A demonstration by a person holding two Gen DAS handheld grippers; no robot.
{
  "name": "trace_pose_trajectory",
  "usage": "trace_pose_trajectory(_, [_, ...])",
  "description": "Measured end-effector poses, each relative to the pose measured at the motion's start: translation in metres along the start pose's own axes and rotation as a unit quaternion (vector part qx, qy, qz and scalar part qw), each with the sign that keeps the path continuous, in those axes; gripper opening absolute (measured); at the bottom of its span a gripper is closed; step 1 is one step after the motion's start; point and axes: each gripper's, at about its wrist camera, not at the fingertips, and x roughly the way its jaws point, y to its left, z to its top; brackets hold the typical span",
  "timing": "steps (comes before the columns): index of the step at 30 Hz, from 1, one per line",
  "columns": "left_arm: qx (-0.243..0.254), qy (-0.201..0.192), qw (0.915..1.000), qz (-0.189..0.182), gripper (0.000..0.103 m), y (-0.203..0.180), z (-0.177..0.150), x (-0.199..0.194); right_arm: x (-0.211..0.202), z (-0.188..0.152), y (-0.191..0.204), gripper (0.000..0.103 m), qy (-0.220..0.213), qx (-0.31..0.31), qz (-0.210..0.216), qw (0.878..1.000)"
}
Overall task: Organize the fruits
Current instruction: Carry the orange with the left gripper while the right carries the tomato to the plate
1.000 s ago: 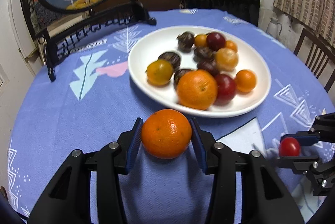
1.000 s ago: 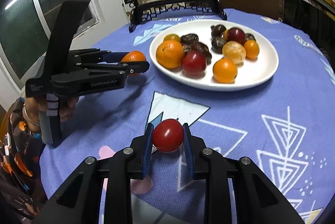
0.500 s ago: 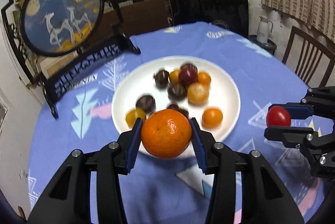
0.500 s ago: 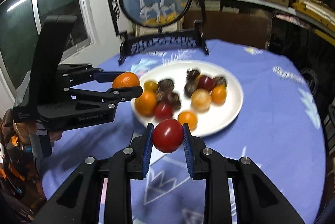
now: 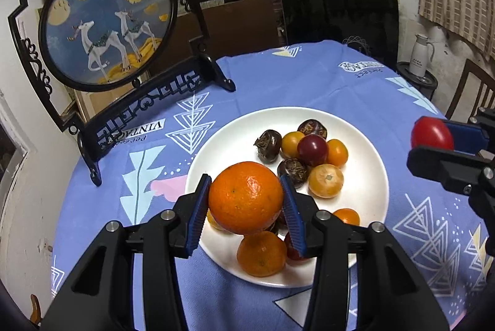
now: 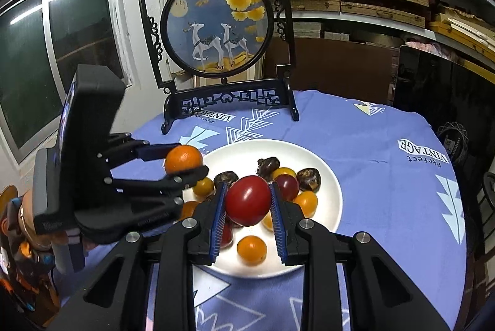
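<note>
White plate (image 5: 376, 176) is my landmark, mid-table on the blue cloth (image 5: 278, 77); in it I count small oranges, yellow and dark-red round fruits, brown chestnut-like ones, clustered toward the near half; far rim bare. My left gripper (image 5: 246, 205) is clamped on a large orange (image 5: 246, 198), above the plate's near-left edge; my right gripper (image 6: 247, 208) pinches a red tomato (image 6: 247, 204) over the plate's near side. Cloth right of plate lies open; the deer screen (image 6: 218, 24) stands behind it.
</note>
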Motion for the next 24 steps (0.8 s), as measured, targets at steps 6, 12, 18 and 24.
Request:
trace_pose_trajectory(6, [-0.002, 0.007, 1.0, 0.004, 0.044, 0.001, 0.004, 0.013, 0.022, 0.006, -0.003, 0.028, 0.011, -0.002, 0.003, 1.0])
trace_pose_trajectory(12, [-0.004, 0.013, 0.9999, 0.008, 0.044, 0.002, 0.006, 0.026, 0.039, 0.012, -0.003, 0.028, 0.02, -0.008, 0.003, 1.0])
trace_pose_trajectory(18, [-0.006, 0.024, 0.9996, 0.011, 0.044, 0.003, 0.006, 0.04, 0.05, 0.017, -0.005, 0.028, 0.027, -0.009, 0.001, 1.0])
trace_pose_trajectory(24, [-0.011, 0.035, 0.9992, 0.015, 0.044, 0.003, 0.007, 0.054, 0.065, 0.019, -0.009, 0.028, 0.037, -0.006, -0.005, 0.999])
